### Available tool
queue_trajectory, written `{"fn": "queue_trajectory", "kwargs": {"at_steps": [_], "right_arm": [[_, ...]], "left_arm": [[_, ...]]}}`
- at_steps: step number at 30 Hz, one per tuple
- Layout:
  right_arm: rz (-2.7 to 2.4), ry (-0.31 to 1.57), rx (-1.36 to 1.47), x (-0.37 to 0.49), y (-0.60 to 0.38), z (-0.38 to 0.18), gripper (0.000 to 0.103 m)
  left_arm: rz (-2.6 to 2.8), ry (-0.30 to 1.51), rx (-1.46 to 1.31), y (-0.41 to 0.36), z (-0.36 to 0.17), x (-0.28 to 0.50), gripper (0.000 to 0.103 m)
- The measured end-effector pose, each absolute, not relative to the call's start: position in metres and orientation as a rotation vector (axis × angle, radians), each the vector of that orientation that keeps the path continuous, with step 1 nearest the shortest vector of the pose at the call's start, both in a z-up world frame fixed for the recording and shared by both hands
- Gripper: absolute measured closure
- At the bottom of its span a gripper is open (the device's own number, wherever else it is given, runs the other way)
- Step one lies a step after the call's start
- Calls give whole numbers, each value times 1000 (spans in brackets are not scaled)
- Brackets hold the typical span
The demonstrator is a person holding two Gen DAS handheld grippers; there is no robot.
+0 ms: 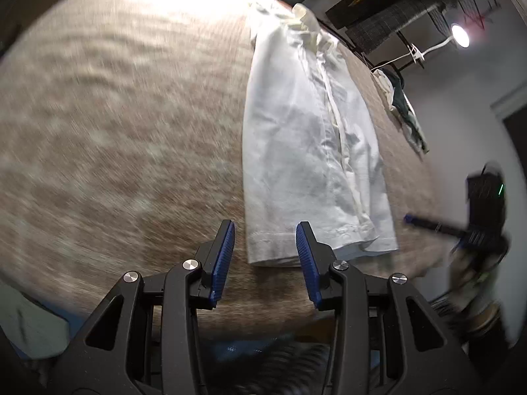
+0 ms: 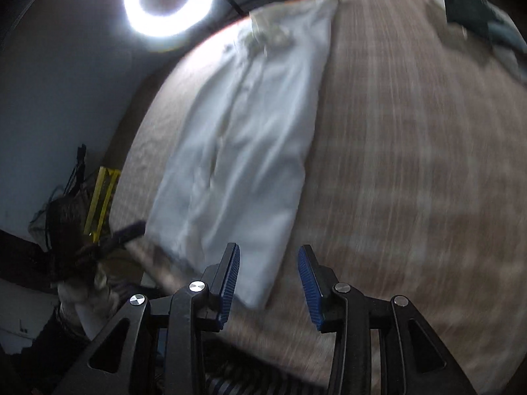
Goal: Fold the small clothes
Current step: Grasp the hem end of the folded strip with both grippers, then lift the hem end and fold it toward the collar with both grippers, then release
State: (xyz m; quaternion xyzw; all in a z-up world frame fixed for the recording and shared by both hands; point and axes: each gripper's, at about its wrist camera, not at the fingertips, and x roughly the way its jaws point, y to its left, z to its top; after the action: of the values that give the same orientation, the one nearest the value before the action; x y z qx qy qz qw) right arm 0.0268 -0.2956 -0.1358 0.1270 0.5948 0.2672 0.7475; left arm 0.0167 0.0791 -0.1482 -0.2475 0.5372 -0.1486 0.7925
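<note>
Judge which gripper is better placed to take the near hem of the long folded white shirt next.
Probably left. The left gripper has open jaws framing the near hem corner of the white shirt. The right gripper is open too, with only the hem's other corner between its fingers in a heavily blurred view.

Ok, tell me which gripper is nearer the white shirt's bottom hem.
Hard to call. The left gripper hovers open over the near hem of the white shirt; the right gripper hovers open over the hem's other corner.
</note>
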Motion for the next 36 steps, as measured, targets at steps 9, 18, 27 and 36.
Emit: {"fn": "queue_trajectory", "kwargs": {"at_steps": [9,18,27,36], "right_arm": [[639,1297,410,8,-303,-158,63],[710,1280,498,5,-312,-155,102],[664,1335,440,2,-312,-167,102],[679,1312,505,9,-323,-158,102]], "left_arm": [[-353,1180,-631,78,-160,23,90],[-360,1126,-638,79,-138,15,101],[-301,1173,-553,80,-162,13,101],[-318,1165,-534,69,-143,18,101]]}}
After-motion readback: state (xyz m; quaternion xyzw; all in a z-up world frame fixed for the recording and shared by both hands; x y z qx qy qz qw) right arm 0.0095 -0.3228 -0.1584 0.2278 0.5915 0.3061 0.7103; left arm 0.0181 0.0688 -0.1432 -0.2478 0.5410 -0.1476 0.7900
